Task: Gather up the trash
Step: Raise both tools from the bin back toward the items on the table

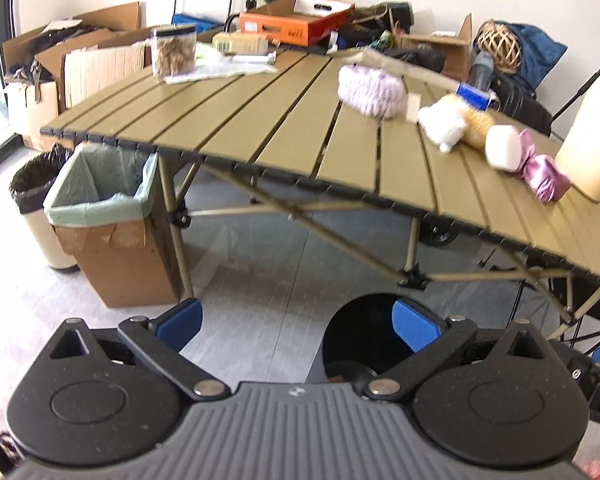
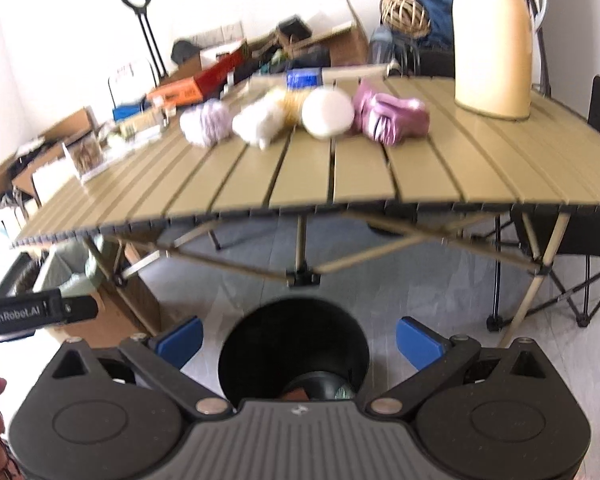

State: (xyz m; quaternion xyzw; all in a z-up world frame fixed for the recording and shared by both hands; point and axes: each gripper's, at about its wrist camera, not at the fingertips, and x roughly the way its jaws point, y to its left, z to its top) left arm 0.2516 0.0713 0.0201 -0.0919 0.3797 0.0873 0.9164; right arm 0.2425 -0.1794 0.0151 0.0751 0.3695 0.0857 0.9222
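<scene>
Blue pads stood wide apart on both tools, with nothing between them. My right gripper (image 2: 299, 342) hung spread over a black bin (image 2: 294, 350) on the floor, directly below its camera, and I could make out something dark and something brownish lying at the bottom. My left gripper (image 1: 298, 328) was just as empty and spread, with the same bin (image 1: 364, 340) off under its right finger.

Further out, the slatted table (image 2: 300, 176) carried what I took for the remaining trash: a lilac fluffy bundle (image 2: 204, 122), a white and yellow fluffy lump (image 2: 268, 118), a pale round piece (image 2: 327, 112) and a crumpled pink wrapper (image 2: 388, 118), all crowded close together. A cream jug (image 2: 494, 40) stood just to the right of them.

My worry was that cluster. The pieces touched one another, so a wide grab could drag a neighbour off the near edge, or shove the round one into rolling. A reach for the pink wrapper could clip the jug. Both views were smeared, so I judged the aim poor. A lined cardboard box (image 1: 104, 200) also sat beside the table, and a drop could land in the wrong container.
</scene>
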